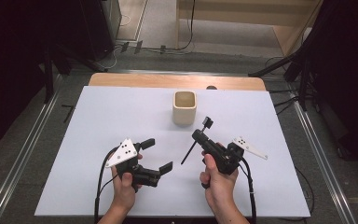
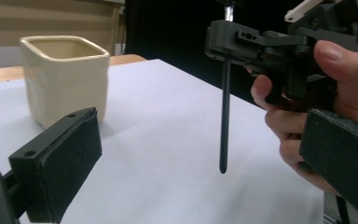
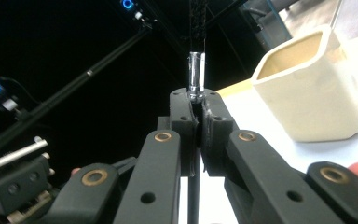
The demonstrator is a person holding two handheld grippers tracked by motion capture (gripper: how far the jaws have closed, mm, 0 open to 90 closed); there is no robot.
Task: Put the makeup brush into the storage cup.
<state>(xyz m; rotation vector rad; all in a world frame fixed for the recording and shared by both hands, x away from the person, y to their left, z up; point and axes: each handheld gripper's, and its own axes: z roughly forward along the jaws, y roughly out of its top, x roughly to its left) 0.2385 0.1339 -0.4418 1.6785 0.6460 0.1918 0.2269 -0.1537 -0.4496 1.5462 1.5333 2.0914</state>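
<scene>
The right hand-held gripper (image 1: 201, 136) is clenched on a thin black pen (image 1: 189, 152), pinching it near its upper end. In the high view the pen slants down and toward the person's left, its lower tip just above the white desk (image 1: 98, 121); I cannot tell whether the tip touches the surface. In the right gripper view the two black jaws stand pressed together, with a short clear piece of the pen (image 3: 195, 77) sticking up from between them. From the left gripper view the pen (image 2: 223, 116) hangs nearly upright below the right hand-held gripper (image 2: 228, 39), with its point close over the desk (image 2: 168, 140) and the right hand (image 2: 307, 107) wrapped around the grip.

The left hand-held gripper (image 1: 157, 154) is released: its jaws stand wide apart with nothing between them. It sits to the left of the pen, near it but not touching, held low over the desk by the left hand (image 1: 123, 184).

A cream-coloured square cup (image 1: 185, 107) stands upright on the desk, farther from the person than both hand-held grippers and roughly between them. Its mouth is open at the top. The cup (image 2: 65, 77) sits behind the near jaw in the left gripper view, and the cup (image 3: 307, 88) lies to the right of the closed jaws in the right gripper view.
</scene>
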